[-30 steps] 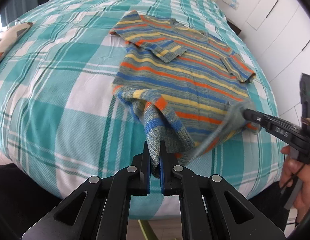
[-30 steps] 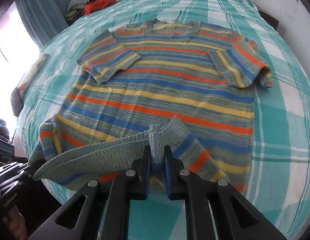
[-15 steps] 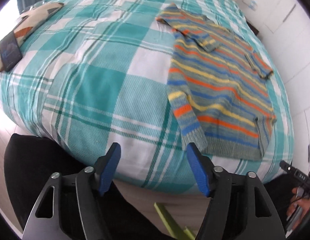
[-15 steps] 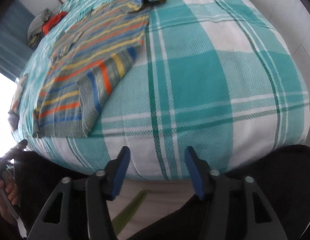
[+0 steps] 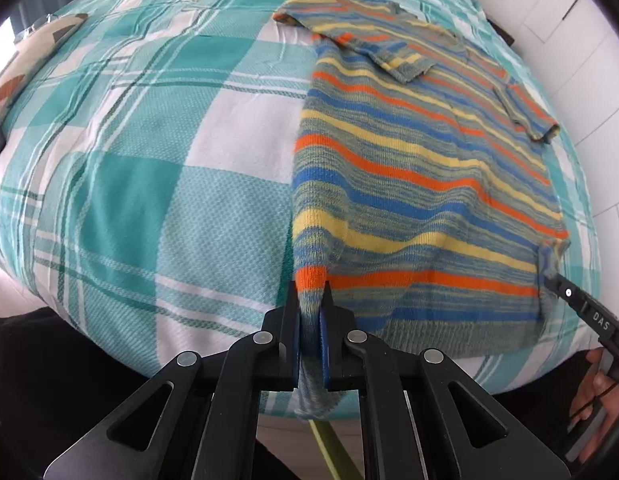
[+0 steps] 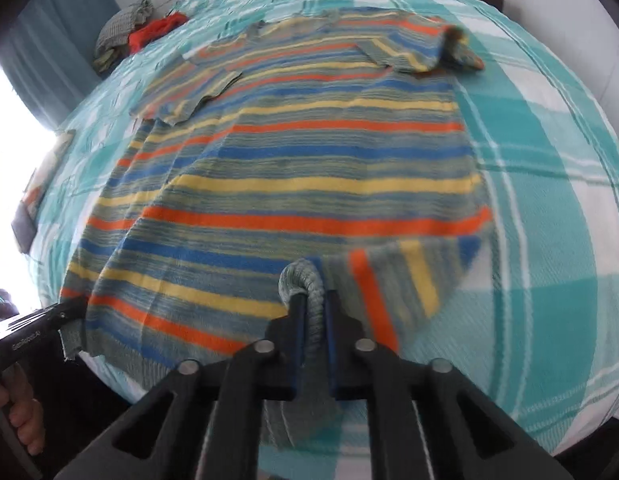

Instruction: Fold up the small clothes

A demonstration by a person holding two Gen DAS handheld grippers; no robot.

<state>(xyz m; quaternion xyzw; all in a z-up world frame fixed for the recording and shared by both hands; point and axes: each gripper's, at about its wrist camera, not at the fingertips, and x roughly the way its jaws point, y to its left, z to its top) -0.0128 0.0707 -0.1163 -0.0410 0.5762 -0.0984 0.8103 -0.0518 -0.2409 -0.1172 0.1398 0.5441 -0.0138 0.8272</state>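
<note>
A striped knit sweater [image 5: 421, 168] in blue, orange, yellow and grey lies flat on the teal plaid bed [image 5: 149, 160], both sleeves folded in over the chest. My left gripper [image 5: 310, 292] is at the sweater's near left hem corner, jaws closing tight with the knit pinched between the blue pads. In the right wrist view the sweater [image 6: 309, 160] fills the middle, and my right gripper [image 6: 311, 300] is closing on the near right hem corner, where a flap is turned over. Each gripper shows in the other's view, right gripper [image 5: 553, 280] and left gripper [image 6: 75, 308], both on the hem.
A pile of grey and red clothes [image 6: 141, 36] sits at the bed's far corner. A patterned cushion [image 5: 33, 52] lies at the left edge. White cupboard doors [image 5: 581, 40] stand beyond the right side. A hand [image 5: 597, 392] holds the right tool. The near bed edge drops off below the hem.
A second ago both grippers were shut on lifted hem folds. Half a second ago both stood open off the sweater. Now each is shut on a bottom hem corner.
</note>
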